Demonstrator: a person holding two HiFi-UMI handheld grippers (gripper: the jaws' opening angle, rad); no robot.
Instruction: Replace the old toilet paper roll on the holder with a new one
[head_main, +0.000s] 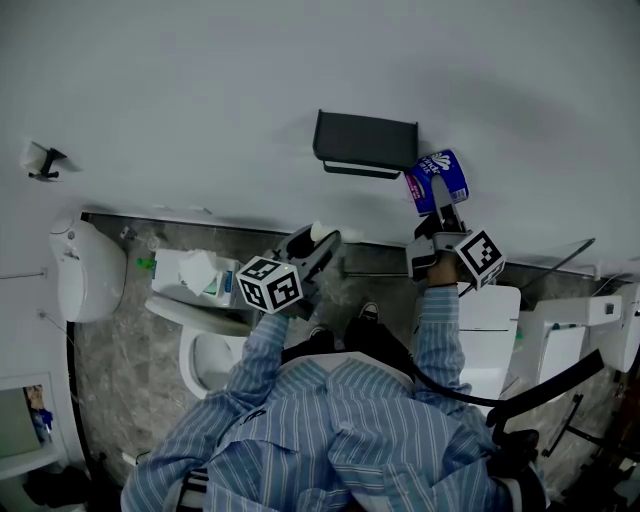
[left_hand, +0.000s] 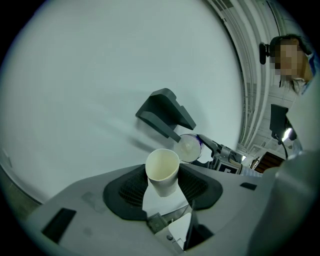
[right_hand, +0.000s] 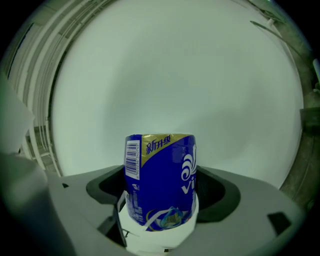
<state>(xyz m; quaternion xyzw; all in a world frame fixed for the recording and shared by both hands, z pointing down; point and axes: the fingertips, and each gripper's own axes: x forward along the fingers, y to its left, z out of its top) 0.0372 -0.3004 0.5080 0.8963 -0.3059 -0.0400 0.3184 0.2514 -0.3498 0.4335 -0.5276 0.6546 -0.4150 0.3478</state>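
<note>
Core in the left gripper, wrapped roll in the right

The left gripper (left_hand: 163, 186) has its jaws set partly apart and closed on a bare cardboard tube (left_hand: 163, 170). The dark ribbed pads sit against the tube's two sides. The tube sticks out past the fingertips with its open end facing forward and slightly up.

Ahead of those jaws and a little above them, the black holder (left_hand: 165, 112) is fixed to the white wall (left_hand: 90, 90), well apart from the tube.

The right gripper (right_hand: 160, 200) has its jaws spread wide and clamped on the new toilet paper roll (right_hand: 160, 180). The roll is in a blue printed wrapper with a gold band and a barcode. It stands lengthwise between the jaws, and its far end reaches beyond the fingertips toward the wall.

From the left gripper's view, that roll's round end face shows to the right of the tube, just under the holder's lower edge. Whether it touches the holder I cannot tell.

In the head view the holder lies beyond and between the two grippers. The wrapped roll is near the holder's lower right corner. The left gripper is lower and to the left, farther from the holder than the right gripper is.

Both grippers are carried on arms in blue striped sleeves (head_main: 440, 330). A toilet (head_main: 205, 350) stands below and to the left of the left gripper.
</note>
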